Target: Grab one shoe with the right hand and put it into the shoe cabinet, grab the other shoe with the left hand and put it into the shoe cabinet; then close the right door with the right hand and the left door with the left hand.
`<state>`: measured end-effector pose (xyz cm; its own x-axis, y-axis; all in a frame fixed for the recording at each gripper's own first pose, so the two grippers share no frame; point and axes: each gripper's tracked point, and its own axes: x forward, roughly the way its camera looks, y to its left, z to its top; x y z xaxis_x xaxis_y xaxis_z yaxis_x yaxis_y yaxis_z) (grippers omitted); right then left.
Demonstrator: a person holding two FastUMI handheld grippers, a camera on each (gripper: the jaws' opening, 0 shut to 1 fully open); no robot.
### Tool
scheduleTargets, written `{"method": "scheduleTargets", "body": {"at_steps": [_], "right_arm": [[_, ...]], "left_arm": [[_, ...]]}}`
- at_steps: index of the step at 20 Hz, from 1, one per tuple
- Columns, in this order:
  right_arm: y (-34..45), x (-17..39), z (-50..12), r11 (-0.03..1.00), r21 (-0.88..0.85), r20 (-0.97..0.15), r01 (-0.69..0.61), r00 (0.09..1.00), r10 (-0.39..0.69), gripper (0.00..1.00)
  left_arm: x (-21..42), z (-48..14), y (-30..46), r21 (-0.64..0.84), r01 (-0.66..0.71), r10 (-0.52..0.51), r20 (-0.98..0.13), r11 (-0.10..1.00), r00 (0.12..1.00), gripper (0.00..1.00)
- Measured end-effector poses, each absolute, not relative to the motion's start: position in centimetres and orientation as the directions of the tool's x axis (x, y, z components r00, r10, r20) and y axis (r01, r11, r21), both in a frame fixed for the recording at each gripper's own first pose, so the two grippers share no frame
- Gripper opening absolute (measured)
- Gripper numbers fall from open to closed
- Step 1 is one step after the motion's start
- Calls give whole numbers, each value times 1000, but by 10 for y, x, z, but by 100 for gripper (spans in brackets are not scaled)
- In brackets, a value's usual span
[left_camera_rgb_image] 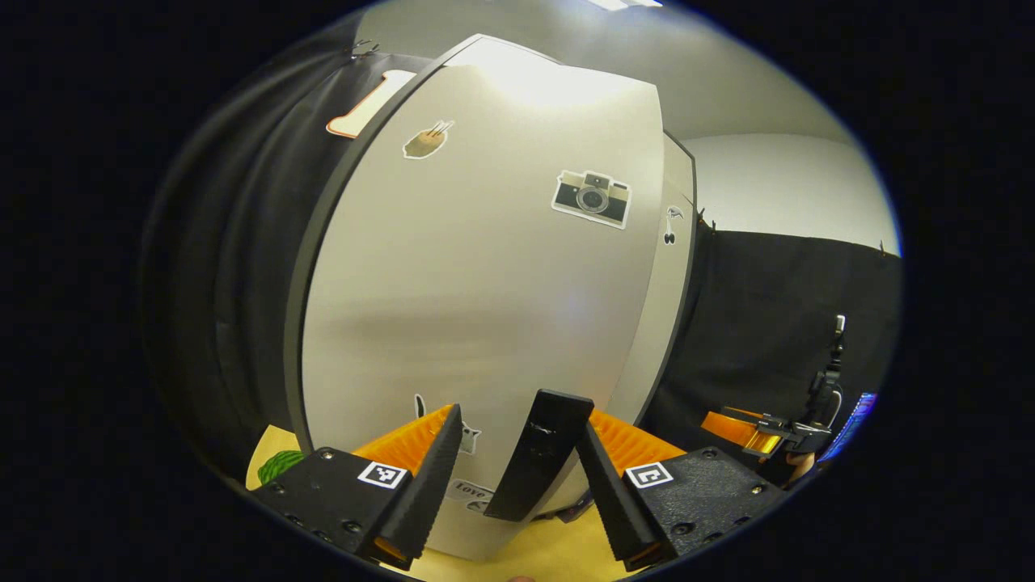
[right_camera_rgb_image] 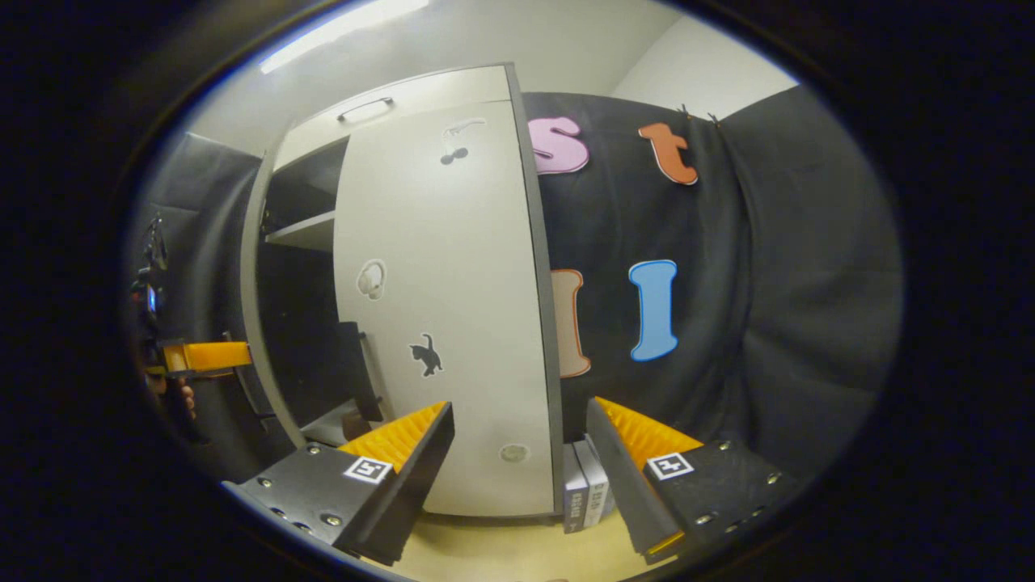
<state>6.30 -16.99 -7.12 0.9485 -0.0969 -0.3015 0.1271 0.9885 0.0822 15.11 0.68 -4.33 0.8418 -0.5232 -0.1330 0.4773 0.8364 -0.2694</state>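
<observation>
The step in hand looks like closing the left door of the pale grey shoe cabinet. In the left gripper view the left gripper sits right up against the left door, a smooth pale grey panel dotted with stickers, and its black bar handle stands between the two fingers. To do this well, the push should go through the panel near the handle edge, square to the face, and follow the door's arc around its hinge rather than driving straight ahead; pressing slowly near the end should keep the door from bouncing back off the frame.

The left gripper's jaws are spread fairly wide, with the handle between them; one finger lies close beside it, but I cannot tell whether either actually touches it, and it is not clamped.

In the right gripper view the right door, the same pale grey with a black cat sticker, appears shut or nearly so, while a dark gap with a shelf inside remains to its left. The right gripper hangs wide open and empty, apart from the door, above the yellow bench. The shoes cannot be made out inside the cabinet's dark interior.
</observation>
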Motion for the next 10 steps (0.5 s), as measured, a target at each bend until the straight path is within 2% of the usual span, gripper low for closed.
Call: {"method": "scheduleTargets", "body": {"at_steps": [8,10], "right_arm": [[-190,58,-70,991,28,-300,133,946,-119,99],[-198,53,-70,990,19,-303,143,944,-131,99]], "left_arm": [[158,-46,-3,-284,480,-529,-131,830,838,83],[158,-49,0,-249,478,-519,-137,843,844,84]]}}
